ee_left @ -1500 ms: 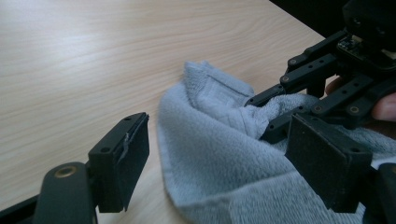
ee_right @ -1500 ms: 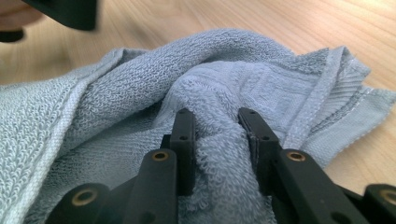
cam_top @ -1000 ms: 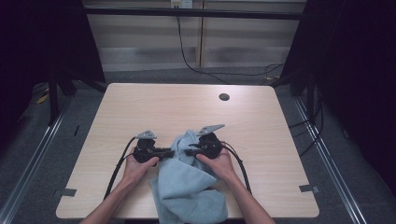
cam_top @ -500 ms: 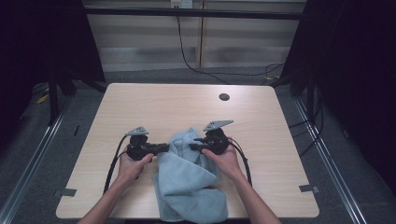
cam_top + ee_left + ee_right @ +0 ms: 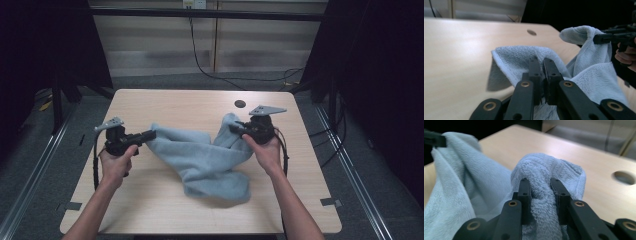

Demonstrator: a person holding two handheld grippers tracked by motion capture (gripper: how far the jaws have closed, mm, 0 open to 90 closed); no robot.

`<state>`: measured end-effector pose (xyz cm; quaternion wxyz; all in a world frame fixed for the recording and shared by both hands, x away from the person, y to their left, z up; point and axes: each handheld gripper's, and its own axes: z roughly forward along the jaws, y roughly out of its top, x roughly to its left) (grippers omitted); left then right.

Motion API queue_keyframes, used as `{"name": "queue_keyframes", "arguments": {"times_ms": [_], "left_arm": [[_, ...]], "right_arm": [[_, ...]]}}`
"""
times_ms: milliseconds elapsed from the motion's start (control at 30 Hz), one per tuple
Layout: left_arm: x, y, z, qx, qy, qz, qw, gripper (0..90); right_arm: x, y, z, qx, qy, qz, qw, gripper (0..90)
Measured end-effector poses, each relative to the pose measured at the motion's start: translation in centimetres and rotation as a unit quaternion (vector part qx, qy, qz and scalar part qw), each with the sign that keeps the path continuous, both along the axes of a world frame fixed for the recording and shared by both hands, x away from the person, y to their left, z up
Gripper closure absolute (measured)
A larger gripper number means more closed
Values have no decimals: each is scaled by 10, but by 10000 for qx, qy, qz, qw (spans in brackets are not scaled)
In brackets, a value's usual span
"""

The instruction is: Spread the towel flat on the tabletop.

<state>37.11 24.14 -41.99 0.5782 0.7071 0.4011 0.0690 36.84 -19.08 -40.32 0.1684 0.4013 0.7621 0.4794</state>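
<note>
A pale wooden worktop [image 5: 165, 105] with rounded corners stands on a grey floor [image 5: 165, 80]. A round hole [image 5: 240, 103] sits near its far edge. Behind it runs a light panelled wall [image 5: 150, 50], with a black cable [image 5: 200, 55] hanging down it and trailing across the floor. Dark curtains [image 5: 45, 45] close off both sides. Metal rails [image 5: 30, 175] run along the floor to left and right. Light falls evenly from above.

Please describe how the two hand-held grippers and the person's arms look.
Each hand-held gripper, left and right, is black, with two flat jaws on brass-coloured pivots, a grey three-cornered plate on top and a black trailing cable. The forearms are bare; no sleeves or gloves are visible.
</note>
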Motion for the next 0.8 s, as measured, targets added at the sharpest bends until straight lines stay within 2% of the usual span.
{"name": "queue_keyframes", "arguments": {"times_ms": [67,200,267,333,400,467,500,533,567,600,633,667,733,767,800], "left_arm": [[1,4,14,3,-146,42,9999,864],[3,7,40,-67,-391,238,9989,866],[6,8,53,-59,-521,312,9981,867],[8,9,67,-145,-635,350,9973,866],[6,10,80,-218,-801,412,9957,866],[1,11,92,-225,-1031,536,9930,867],[1,11,92,-225,-1031,536,9930,867],[-7,14,100,-316,-1164,535,9913,867],[-13,15,101,-277,-1263,572,9900,866],[-13,15,101,-277,-1263,572,9900,866],[-24,16,97,-283,-1346,505,9892,866],[-35,17,87,-250,-1265,429,9907,866],[-52,14,66,-34,-1083,287,9937,866],[-52,14,66,-34,-1083,287,9937,865],[-69,13,40,95,-851,163,9962,865]], "right_arm": [[2,-8,11,57,-149,-174,9997,741],[8,-17,36,-56,-347,-440,9984,750],[11,-19,54,-124,-511,-545,9971,754],[14,-21,74,-167,-684,-665,9953,756],[16,-24,94,-219,-889,-778,9928,758],[15,-27,111,-131,-1066,-846,9906,759],[15,-27,111,-131,-1066,-846,9906,759],[9,-32,123,-21,-1268,-882,9880,759],[5,-34,124,17,-1320,-886,9873,759],[5,-34,124,17,-1320,-886,9873,759],[0,-36,124,52,-1345,-867,9871,759],[-17,-42,115,75,-1310,-828,9879,759],[-32,-49,99,204,-1195,-832,9891,759],[-32,-49,99,204,-1195,-832,9891,759],[-51,-57,70,161,-965,-881,9913,758]]}}
